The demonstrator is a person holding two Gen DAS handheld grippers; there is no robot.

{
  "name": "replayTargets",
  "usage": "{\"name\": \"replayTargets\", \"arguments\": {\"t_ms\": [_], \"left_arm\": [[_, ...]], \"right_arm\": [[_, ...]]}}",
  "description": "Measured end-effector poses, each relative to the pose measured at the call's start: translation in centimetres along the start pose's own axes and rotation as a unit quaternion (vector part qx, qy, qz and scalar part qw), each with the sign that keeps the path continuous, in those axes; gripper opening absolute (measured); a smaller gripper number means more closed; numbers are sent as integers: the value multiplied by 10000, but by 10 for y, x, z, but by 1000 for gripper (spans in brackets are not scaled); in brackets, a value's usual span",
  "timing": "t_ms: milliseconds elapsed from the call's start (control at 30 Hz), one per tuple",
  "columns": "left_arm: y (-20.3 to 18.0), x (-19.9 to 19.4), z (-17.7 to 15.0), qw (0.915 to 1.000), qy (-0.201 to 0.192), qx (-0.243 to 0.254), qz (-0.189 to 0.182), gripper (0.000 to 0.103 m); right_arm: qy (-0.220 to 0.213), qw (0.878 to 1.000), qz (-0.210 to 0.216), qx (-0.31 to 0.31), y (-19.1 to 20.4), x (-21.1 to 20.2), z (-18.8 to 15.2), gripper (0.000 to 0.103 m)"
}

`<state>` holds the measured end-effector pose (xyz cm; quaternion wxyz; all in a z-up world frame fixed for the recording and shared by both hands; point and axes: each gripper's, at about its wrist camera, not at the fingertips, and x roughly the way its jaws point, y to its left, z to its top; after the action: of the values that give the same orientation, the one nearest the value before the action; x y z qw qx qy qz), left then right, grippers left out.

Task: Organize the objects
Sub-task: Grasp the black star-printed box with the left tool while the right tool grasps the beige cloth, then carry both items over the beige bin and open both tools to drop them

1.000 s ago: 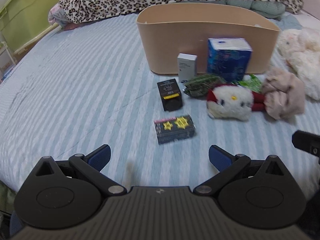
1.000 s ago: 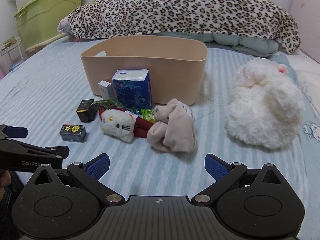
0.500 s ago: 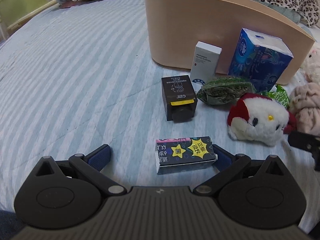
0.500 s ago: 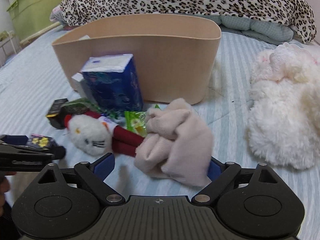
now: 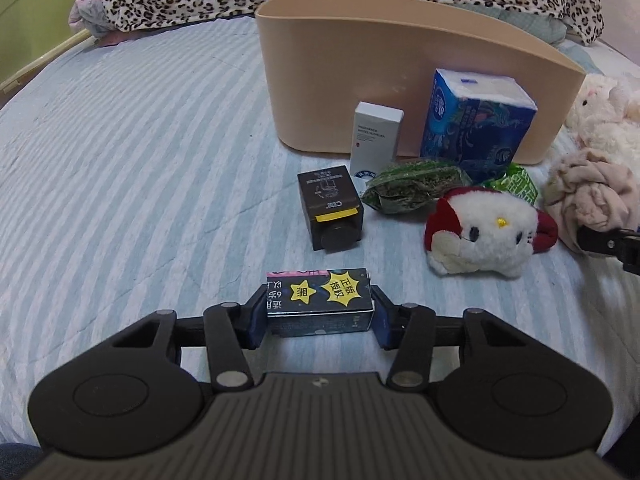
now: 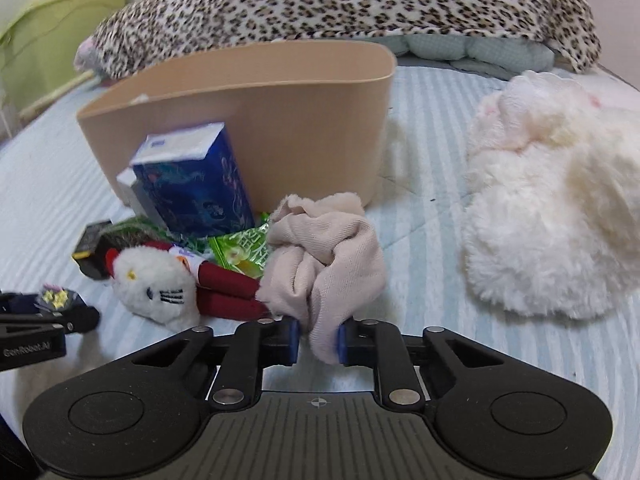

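Pads of the left gripper (image 5: pixel 319 315) were clamped on the ends of a starred box (image 5: pixel 319 300), which lay on the striped bed (image 5: pixel 140 168) in front of a black box (image 5: pixel 332 212). Right gripper (image 6: pixel 317 339) pinched the near fold of a beige cloth (image 6: pixel 324 256), beside the plush (image 6: pixel 154 282), before the bin (image 6: pixel 280 120).

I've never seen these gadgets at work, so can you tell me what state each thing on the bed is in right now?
Left hand-held gripper: shut on star-sticker box.
Right hand-held gripper: shut on beige cloth, crumpled.
Tan bin: upright, open-topped.
Tissue pack: standing upright.
White box: standing upright.
Cat plush: lying down.
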<state>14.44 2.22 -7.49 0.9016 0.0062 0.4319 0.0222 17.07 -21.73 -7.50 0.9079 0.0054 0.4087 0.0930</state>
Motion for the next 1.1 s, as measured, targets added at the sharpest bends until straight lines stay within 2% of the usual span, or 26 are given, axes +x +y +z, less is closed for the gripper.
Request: {"name": "replayTargets", "arguments": {"t_ms": [100, 267, 467, 600, 733, 867, 1100], "left_arm": [[3, -19, 0, 9998, -183, 26, 60, 52], [11, -51, 27, 9976, -675, 63, 157, 52], [23, -65, 82, 9921, -1190, 96, 397, 52], [16, -70, 119, 9863, -1562, 227, 479, 52], [-2, -51, 155, 9820, -1703, 497, 653, 52], [-16, -9, 179, 9868, -1502, 438, 413, 52], [-42, 52, 177, 9890, -1280, 632, 376, 52]], "right_arm": [[-135, 9999, 9, 94, -2, -15, -1, 15], [-607, 9980, 99, 135, -2, -46, 14, 15], [-1269, 9916, 185, 166, 0, -73, 55, 15], [-1571, 9874, 162, 120, 1, -70, 84, 15], [-1553, 9871, 204, 339, -6, -47, 111, 15], [-1475, 9880, 183, 408, -8, -20, 127, 15], [-1118, 9934, 123, 228, 1, 23, 143, 15]]}}
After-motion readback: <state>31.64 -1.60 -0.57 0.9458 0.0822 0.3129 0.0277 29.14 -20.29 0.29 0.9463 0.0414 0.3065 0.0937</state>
